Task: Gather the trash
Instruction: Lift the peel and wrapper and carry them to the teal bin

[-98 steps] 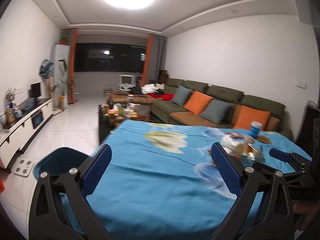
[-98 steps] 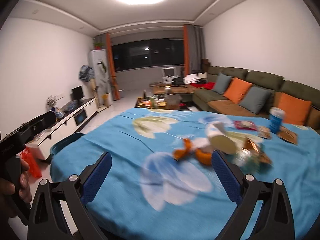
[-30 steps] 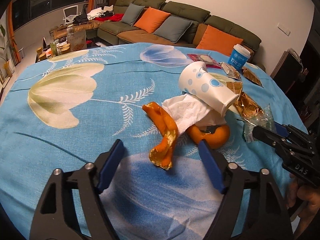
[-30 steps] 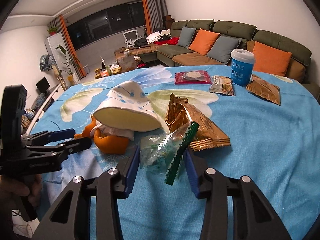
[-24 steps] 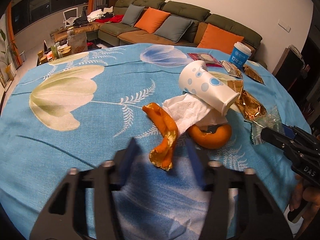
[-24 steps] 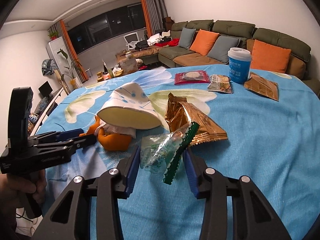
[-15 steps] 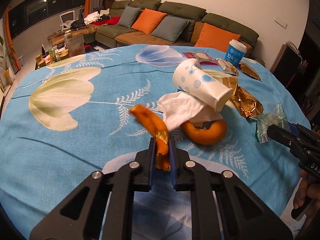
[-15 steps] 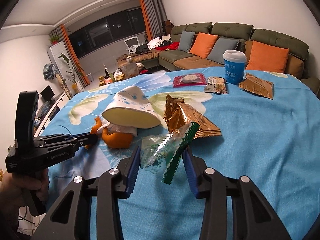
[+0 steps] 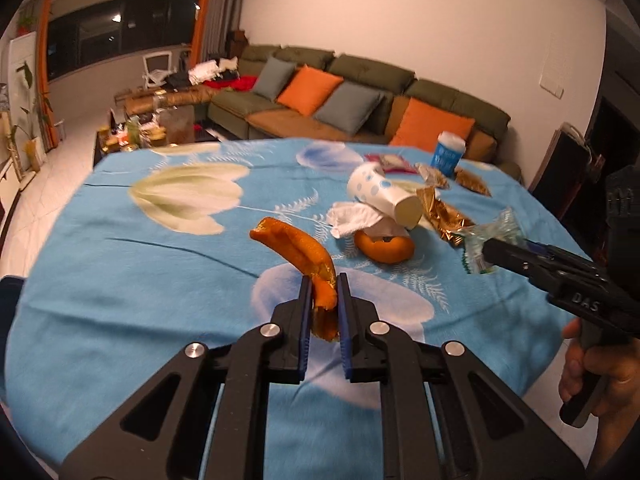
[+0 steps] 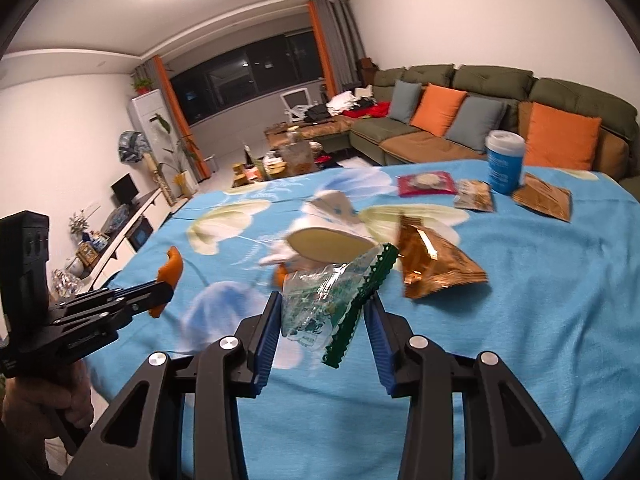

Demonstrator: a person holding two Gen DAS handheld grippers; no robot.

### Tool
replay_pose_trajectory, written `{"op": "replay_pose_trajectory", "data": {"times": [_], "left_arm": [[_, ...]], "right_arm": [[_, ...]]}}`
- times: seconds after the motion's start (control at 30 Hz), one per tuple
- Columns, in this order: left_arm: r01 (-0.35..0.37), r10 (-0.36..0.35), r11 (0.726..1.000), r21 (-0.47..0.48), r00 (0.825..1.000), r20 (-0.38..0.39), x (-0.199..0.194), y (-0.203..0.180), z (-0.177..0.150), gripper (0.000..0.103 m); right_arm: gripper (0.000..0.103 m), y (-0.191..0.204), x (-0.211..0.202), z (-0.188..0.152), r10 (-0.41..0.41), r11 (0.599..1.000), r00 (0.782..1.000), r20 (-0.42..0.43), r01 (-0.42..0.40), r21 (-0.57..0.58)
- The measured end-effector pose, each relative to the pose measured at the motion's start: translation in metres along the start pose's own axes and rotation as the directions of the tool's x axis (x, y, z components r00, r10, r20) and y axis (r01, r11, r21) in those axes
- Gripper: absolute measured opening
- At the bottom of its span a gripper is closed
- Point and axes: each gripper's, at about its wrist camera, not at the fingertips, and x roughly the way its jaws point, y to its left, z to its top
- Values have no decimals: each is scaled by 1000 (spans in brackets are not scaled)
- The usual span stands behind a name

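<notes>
**Colours and patterns on the table**

Bright blue tablecloth (image 9: 120, 280) at frame centre, printed with cream and pale blue flowers and white fern sprigs; deep orange peel strip (image 9: 304, 256) in the lower middle, between blue pads on a black left gripper (image 9: 323, 308); white paper cup (image 9: 380, 196) with light blue dots, right of centre; clear wrapper (image 10: 320, 304) edged in dark green zigzag, lower centre of the right wrist view; shiny gold-brown packet (image 10: 436, 264) to its right; blue cup (image 10: 504, 168) with white lid, upper right; olive-green sofa (image 9: 372, 76) with orange and grey cushions along the top.
</notes>
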Motion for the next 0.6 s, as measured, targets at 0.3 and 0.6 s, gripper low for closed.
{"op": "replay_pose_trajectory", "data": {"times": [0.3, 0.6], "left_arm": [[-63, 69, 996, -59, 991, 113, -75, 33, -12, 12], [-179, 208, 972, -152, 957, 203, -147, 89, -20, 12]], "right_arm": [[39, 61, -8, 7, 96, 991, 995, 24, -93, -91], [39, 135, 1, 21, 215, 955, 976, 16, -207, -210]]}}
